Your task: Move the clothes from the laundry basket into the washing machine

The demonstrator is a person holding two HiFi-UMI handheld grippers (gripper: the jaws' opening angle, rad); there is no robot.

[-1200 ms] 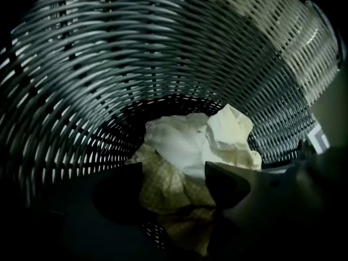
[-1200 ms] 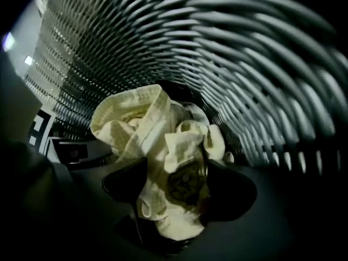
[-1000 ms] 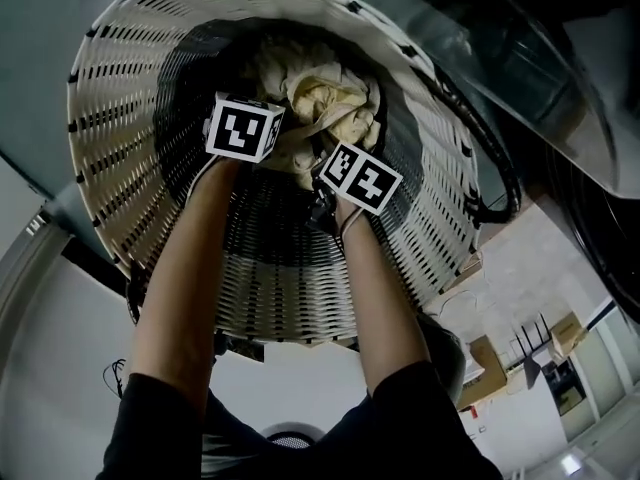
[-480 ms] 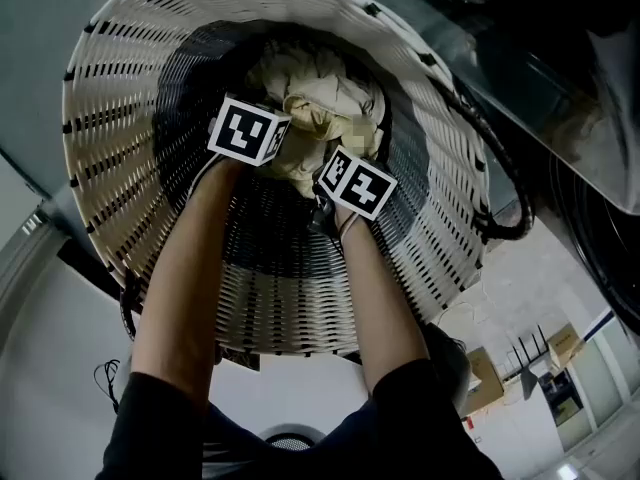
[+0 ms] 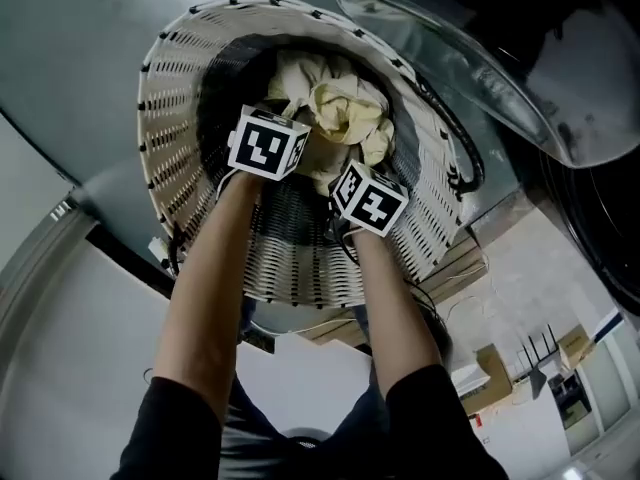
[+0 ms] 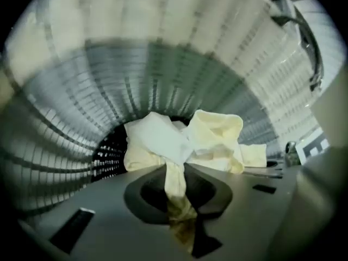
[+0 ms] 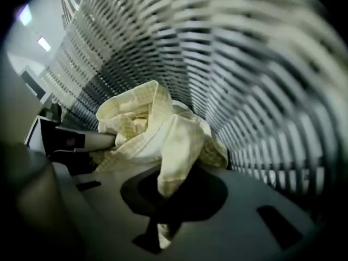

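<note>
Left gripper: jaws closing narrow on a fold of the cream clothes | right gripper: closing on another fold | clothes: deep in the laundry basket, against its far wall | two pinches probably share the load for lifting.

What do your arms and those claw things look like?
Each claw is smooth and grey: the left claw and the right claw, both closing now with pale cloth between the jaws. On top of each sits a white cube with black square patterns. The arms are bare below short black sleeves.
</note>
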